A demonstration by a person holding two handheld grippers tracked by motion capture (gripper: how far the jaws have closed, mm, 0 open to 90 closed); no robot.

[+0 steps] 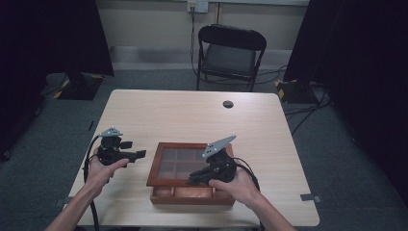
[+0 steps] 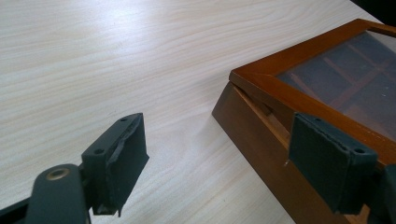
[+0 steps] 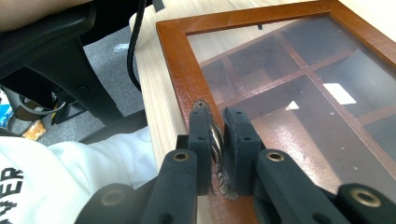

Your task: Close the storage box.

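Observation:
A brown wooden box (image 1: 192, 197) with a glass-paned lid (image 1: 156, 163) sits near the table's front edge. Through the glass I see dividers and compartments. In the right gripper view the lid's frame (image 3: 180, 60) runs up the middle. My right gripper (image 3: 217, 126) is shut on a small metal clasp (image 3: 216, 140) at the lid's front edge. From above, that gripper (image 1: 191, 180) is at the box front, and the lid looks slightly raised off the base. My left gripper (image 1: 133, 149) hovers open just left of the box. Its jaws (image 2: 217, 154) stand wide apart beside the box's side wall (image 2: 261, 140).
The light wooden table (image 1: 192, 115) has a round cable hole (image 1: 228, 104) toward the back. A black folding chair (image 1: 230, 53) stands behind the table. Cables lie on the grey floor at the right, and dark curtains hang on both sides.

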